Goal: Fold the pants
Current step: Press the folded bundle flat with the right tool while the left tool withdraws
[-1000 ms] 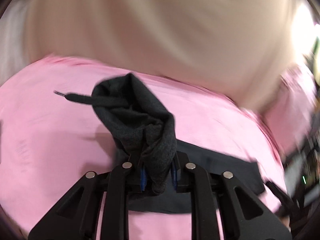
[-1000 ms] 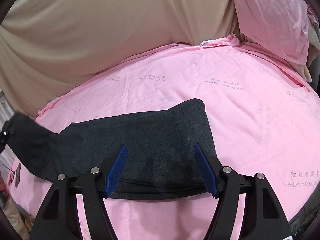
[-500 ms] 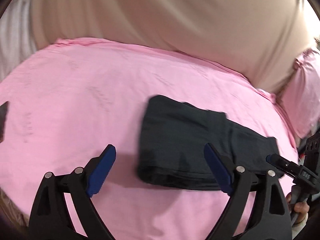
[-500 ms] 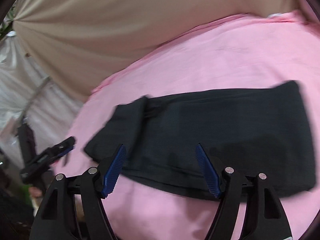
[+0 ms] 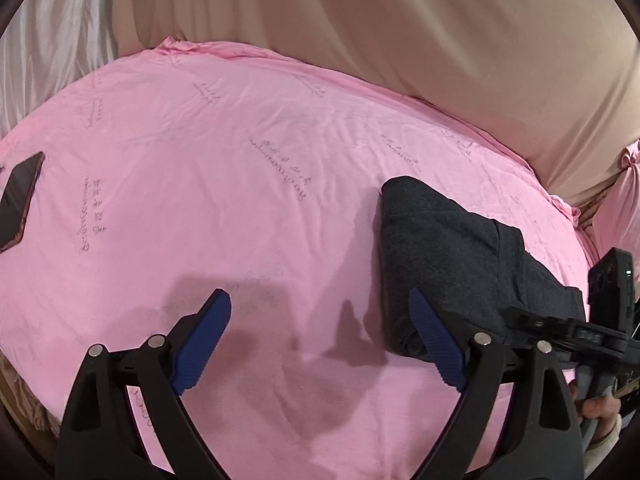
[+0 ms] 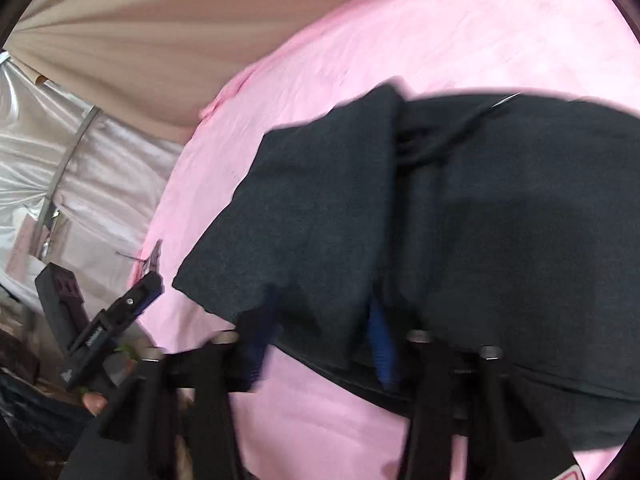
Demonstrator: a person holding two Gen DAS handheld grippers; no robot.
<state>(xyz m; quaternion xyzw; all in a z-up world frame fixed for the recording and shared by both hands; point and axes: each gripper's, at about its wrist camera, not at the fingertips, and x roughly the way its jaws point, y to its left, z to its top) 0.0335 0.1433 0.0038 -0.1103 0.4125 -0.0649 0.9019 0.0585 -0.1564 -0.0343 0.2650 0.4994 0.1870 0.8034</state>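
Note:
Dark grey pants [image 5: 452,256] lie folded on the pink bed sheet [image 5: 240,184], to the right in the left wrist view. My left gripper [image 5: 320,340] is open and empty, hovering over bare sheet just left of the pants' folded end. In the blurred right wrist view the pants [image 6: 460,216] fill the middle and right. My right gripper [image 6: 320,332] is at the near edge of the pants' left flap, with cloth lying between its blue pads; the blur hides whether it grips. The right gripper also shows at the right edge of the left wrist view [image 5: 568,324].
A dark phone [image 5: 20,200] lies at the bed's left edge. A beige curtain [image 5: 400,32] hangs behind the bed, silver sheeting [image 6: 72,168] to the left. The left gripper appears at lower left in the right wrist view [image 6: 116,316].
My left gripper has let go of the pants' bunched end and opened, then drawn back left. My right gripper swung left and moved onto the pants' near edge, its fingers narrowing.

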